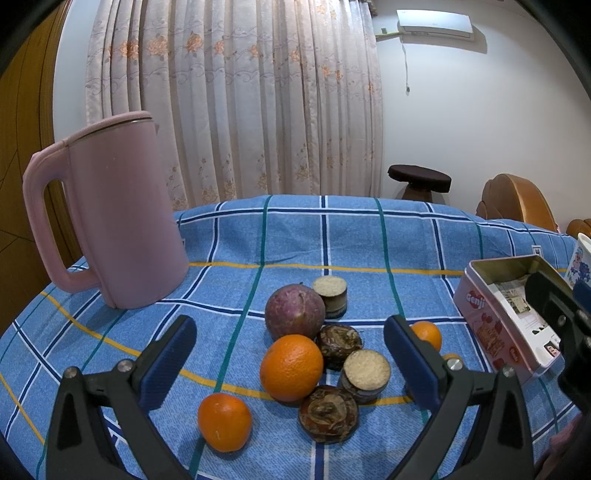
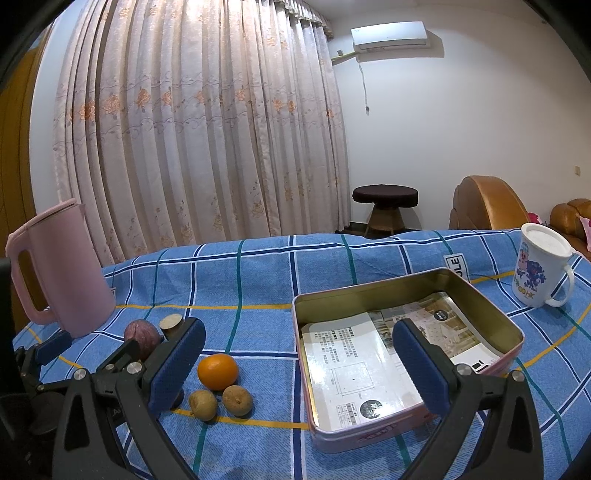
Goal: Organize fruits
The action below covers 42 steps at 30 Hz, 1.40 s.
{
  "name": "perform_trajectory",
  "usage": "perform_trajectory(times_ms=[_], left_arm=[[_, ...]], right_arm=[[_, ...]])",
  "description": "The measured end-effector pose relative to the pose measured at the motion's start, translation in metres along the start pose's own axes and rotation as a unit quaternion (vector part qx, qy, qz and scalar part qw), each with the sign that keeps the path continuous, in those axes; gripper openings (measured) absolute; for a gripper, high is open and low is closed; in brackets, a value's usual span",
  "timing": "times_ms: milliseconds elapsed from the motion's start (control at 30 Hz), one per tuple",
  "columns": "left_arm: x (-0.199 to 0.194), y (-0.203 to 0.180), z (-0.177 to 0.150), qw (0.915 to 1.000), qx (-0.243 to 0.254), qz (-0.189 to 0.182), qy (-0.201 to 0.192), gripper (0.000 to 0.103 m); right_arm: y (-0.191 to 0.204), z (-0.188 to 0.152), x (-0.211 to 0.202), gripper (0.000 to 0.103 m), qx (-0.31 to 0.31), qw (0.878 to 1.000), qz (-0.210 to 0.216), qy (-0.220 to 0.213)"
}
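Left wrist view has the left gripper (image 1: 290, 365) spread wide and empty around the big orange (image 1: 291, 367) at lower centre — I'd close gently, then carry it to the tin (image 1: 476, 295) at right.

A pink jug (image 1: 122, 218) with a handle stands upright at the left of a table covered with a blue checked cloth (image 2: 258, 273); a white lidded mug (image 2: 541, 271) with a blue cartoon print stands at the right. Behind hang a flowered curtain (image 2: 199, 129), with a wall air conditioner (image 2: 389, 36), a dark round stool (image 2: 385, 206) and a brown leather armchair (image 2: 487, 203) beyond.
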<state>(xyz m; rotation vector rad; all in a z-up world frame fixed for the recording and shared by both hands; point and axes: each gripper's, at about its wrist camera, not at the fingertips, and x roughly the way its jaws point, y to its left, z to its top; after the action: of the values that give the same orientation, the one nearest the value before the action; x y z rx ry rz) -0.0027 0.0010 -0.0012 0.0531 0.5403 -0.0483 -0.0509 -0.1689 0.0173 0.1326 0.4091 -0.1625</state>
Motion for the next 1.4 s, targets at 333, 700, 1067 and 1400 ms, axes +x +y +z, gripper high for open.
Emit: perform_trajectory(times_ms=[333,700,1067,1400], left_arm=[[0.004,0.007,-0.001,0.9998,0.007,0.010,0.014,0.103],[-0.003,0.079,0.016,0.9973,-0.040,0.061,0.000,0.103],[0.001,0.078,0.008,0.9993,-0.008,0.013,0.035,0.103],[0.002,0.073,0.009,0.9991,-0.006,-0.001,0.041,0.103]], right_arm=[[0.001,0.002,0.000,0.102,-0.015,1.000,0.008,-0.001],[0.012,-0.006,0.011,0.042,-0.067,0.994,0.079,0.029],[0.052,-0.040,0.030,0.042,-0.147,0.965,0.145,0.164],[0.074,-0.048,0.046,0.042,-0.174,0.945,0.169,0.218]])
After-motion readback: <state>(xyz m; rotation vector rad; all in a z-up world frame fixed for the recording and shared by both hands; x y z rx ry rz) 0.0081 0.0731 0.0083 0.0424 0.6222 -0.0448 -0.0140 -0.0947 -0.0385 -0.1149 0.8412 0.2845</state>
